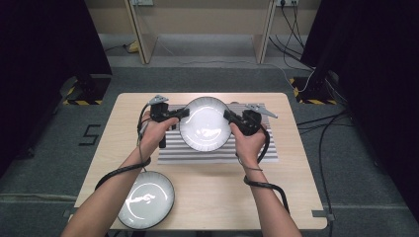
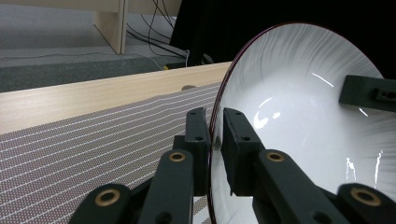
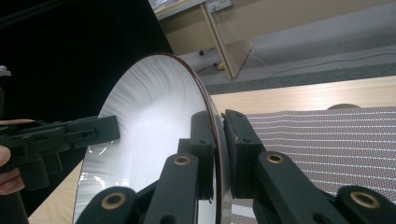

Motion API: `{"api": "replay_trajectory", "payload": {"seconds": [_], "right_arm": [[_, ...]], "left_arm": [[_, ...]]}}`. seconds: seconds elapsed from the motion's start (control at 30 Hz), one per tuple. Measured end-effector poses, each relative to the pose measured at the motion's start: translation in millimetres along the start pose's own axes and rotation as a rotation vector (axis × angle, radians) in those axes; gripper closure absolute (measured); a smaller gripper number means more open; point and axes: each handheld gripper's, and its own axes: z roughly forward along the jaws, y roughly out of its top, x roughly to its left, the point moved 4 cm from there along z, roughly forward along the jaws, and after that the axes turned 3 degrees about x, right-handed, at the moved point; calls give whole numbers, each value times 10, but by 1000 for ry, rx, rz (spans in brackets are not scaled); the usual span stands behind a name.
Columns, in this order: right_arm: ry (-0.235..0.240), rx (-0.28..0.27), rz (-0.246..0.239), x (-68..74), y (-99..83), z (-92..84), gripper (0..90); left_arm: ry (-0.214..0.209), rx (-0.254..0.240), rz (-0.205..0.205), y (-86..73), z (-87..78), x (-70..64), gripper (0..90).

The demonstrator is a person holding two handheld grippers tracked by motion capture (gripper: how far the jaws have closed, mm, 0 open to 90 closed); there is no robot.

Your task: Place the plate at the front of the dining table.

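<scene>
High view: plate point(image 1: 205, 123) held over the striped mat point(image 1: 217, 153), left gripper point(image 1: 182, 113) and right gripper point(image 1: 228, 116) on opposite rims; a second plate point(image 1: 146, 199) sits at the table's point(image 1: 291, 163) near-left edge. Left gripper view: jaws clenched on the plate's point(image 2: 299, 121) dark rim, one pad each face. Right gripper view: same clamp on the plate point(image 3: 149, 121); best to keep both hands level and lower together, so neither pinch twists or slips.
</scene>
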Motion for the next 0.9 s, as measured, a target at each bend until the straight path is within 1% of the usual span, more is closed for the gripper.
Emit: {"api": "replay_trajectory", "payload": {"seconds": [0.27, 0.33, 0.4, 0.47, 0.5, 0.6, 0.7, 0.8, 0.9], "right_arm": [[-11, 8, 5, -79, 9, 81, 826], [-15, 11, 6, -88, 9, 96, 826], [-17, 15, 12, -99, 10, 106, 827], [-16, 18, 14, -110, 13, 125, 827], [-19, 21, 12, -124, 12, 141, 827], [-24, 24, 24, -161, 5, 177, 826], [-24, 32, 31, -192, 0, 204, 826], [-28, 35, 36, -219, -1, 241, 825], [-31, 41, 52, -251, -7, 288, 824]], "left_arm": [[12, 13, -9, 8, 95, 41, 802], [5, 22, -18, 0, 117, 58, 802], [5, 24, -18, 0, 131, 67, 802], [15, 34, -36, 5, 155, 78, 801], [20, 39, -29, 10, 168, 83, 800], [20, 49, -29, 13, 209, 101, 800], [18, 57, -38, 9, 244, 127, 800], [22, 62, -43, 10, 278, 149, 800], [30, 69, -49, 12, 323, 181, 800]]}}
